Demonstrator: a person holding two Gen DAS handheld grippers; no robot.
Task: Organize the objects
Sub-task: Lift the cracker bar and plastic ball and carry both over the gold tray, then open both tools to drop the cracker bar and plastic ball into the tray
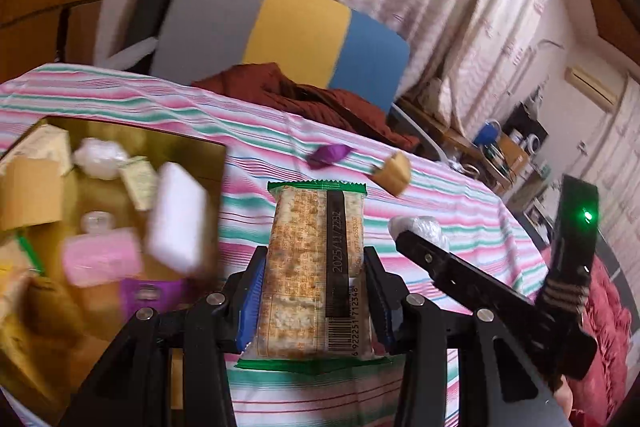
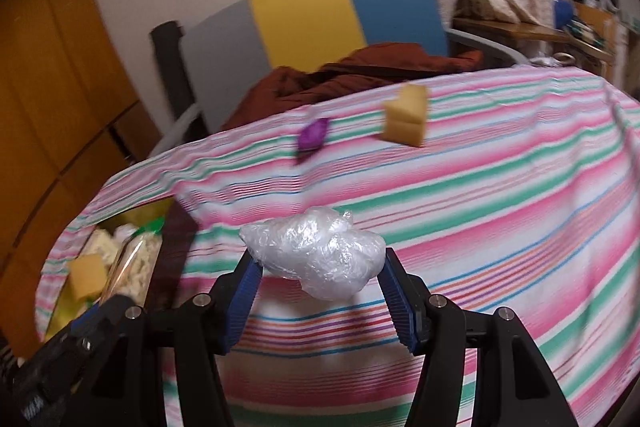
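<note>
A: What is the left gripper [image 1: 316,291] doing?

B: Its blue pads are clamped on both long sides of a cracker pack [image 1: 316,267], which sticks out forward between the jaws, above the striped cloth [image 1: 460,211].

A: Any writing on the pack?

B: Yes. A dark strip runs along it with a date reading 2025/11/22 and then what looks like a B. Near the gripper end is a barcode with the digits 6 922251 712348. There is smaller print beside the strip, too fine to read. The pack's crimped ends are green.

A: And the right gripper [image 2: 318,277]?

B: It has a crumpled clear plastic wad [image 2: 320,253] pinched between its pads, held over the cloth.

A: Where do things go?

B: A gold-lined box [image 1: 160,141] sits at the left of the cloth. In it lie a white block [image 1: 176,219], a pink packet [image 1: 102,255], a tan square [image 1: 32,193], a purple wrapper [image 1: 150,293] and other small packets, all blurred, so no labels can be made out.

A: What's loose on the cloth?

B: A purple candy [image 2: 313,137] and, near it, a tan sponge chunk [image 2: 405,119], both at the far side. Behind the table stands a chair [image 2: 304,15] with grey, yellow and blue panels, and a rust-red garment [image 2: 360,73] lies on it.
</note>
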